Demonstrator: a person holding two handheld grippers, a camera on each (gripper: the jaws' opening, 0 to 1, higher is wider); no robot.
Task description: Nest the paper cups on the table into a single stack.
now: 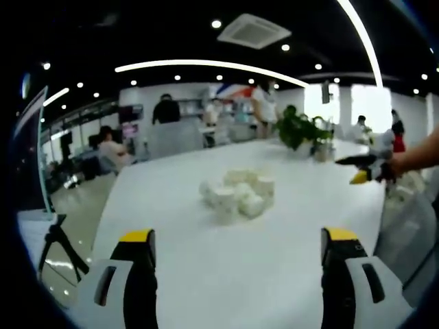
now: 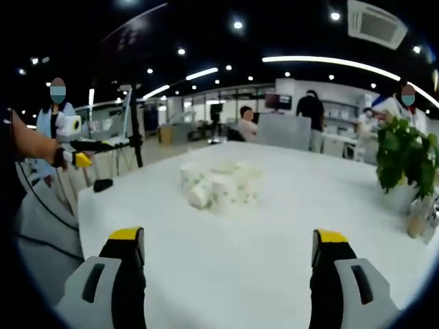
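In the left gripper view we see the left tool (image 1: 237, 257) with its two yellow-tipped jaws spread wide and nothing between them, hovering over the near part of the white desk (image 1: 206, 288); ahead of it, well apart from the jaws, the paper cups (image 1: 238, 194) sit in a loose cluster near the middle of the desk, some upright and some lying on their sides, touching one another; we cannot count them, the picture being soft. Beyond the cups, at the far right of the desk, stands a potted plant (image 1: 302, 130); from the right edge a person's arm reaches in holding the right tool (image 1: 362, 169), though from here we cannot tell how its jaws stand.

In the right gripper view the right tool (image 2: 228, 257) shows its jaws wide apart and empty above the desk (image 2: 226, 288); the paper cups (image 2: 221, 185) lie ahead, near the centre, clear of both jaws; the plant (image 2: 406, 156) stands at the right; at the left edge a hand holds the left tool (image 2: 82, 159); people stand and sit in the office behind.
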